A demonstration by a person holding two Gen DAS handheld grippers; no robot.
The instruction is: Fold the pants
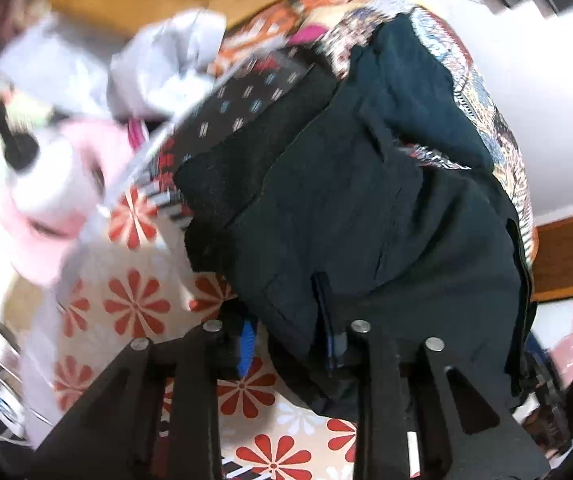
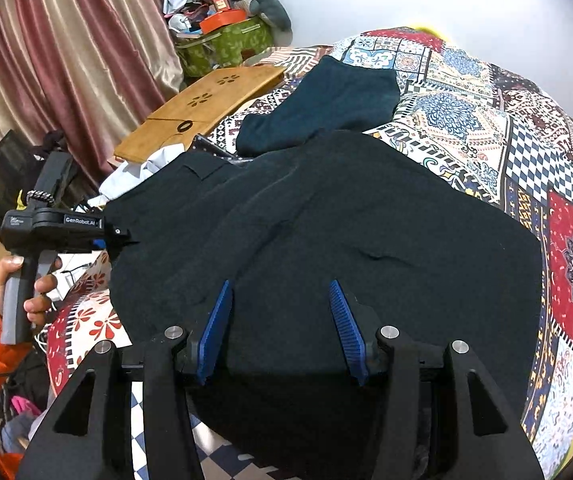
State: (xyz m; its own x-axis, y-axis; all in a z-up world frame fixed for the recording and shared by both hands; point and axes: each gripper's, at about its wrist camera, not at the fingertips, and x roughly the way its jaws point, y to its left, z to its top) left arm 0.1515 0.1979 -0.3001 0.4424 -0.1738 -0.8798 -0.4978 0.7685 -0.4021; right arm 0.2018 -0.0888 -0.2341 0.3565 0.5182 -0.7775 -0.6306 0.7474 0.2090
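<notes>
The dark pants (image 2: 326,220) lie spread over the patterned bedspread (image 2: 546,160). My right gripper (image 2: 282,324) hovers over their near edge, its blue pads wide apart and empty. My left gripper (image 2: 120,236) shows at the left of the right wrist view, at the pants' left edge. In the left wrist view the dark pants (image 1: 366,200) bunch between and over the left gripper (image 1: 290,344), one blue pad (image 1: 246,346) showing; the fabric covers the other pad, and the jaws stand partly apart with cloth in between.
A second dark teal garment (image 2: 326,104) lies farther back on the bed. A wooden lap table (image 2: 202,108) and white cloth (image 2: 142,172) sit at the bed's left edge. A green bag with clutter (image 2: 226,40) stands by the curtain (image 2: 66,52).
</notes>
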